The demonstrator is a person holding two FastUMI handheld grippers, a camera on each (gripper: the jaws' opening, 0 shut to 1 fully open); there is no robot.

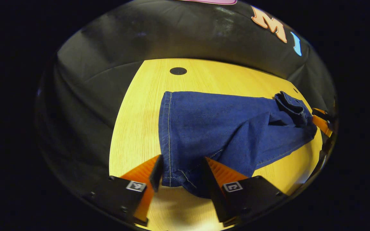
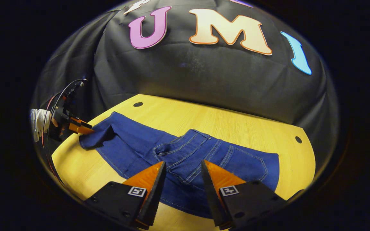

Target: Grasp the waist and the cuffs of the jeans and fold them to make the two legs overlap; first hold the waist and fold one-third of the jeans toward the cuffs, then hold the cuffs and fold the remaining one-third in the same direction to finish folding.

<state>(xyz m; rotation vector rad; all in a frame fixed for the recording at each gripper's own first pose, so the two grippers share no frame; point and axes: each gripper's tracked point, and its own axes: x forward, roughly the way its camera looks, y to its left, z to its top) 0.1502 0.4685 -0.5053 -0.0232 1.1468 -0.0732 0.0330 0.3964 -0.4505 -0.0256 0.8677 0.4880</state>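
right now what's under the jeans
The jeans lie on the yellow wooden table, bare around them. Whatever sits beneath the denim is covered and cannot be seen.

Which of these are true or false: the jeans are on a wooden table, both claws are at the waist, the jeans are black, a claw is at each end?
1. The jeans lie on a wooden table. True.
2. Both claws are at the waist. False: the left claw is at the cuffs; the right claw is at the waist.
3. The jeans are black. False: they are blue denim.
4. A claw is at each end. True.
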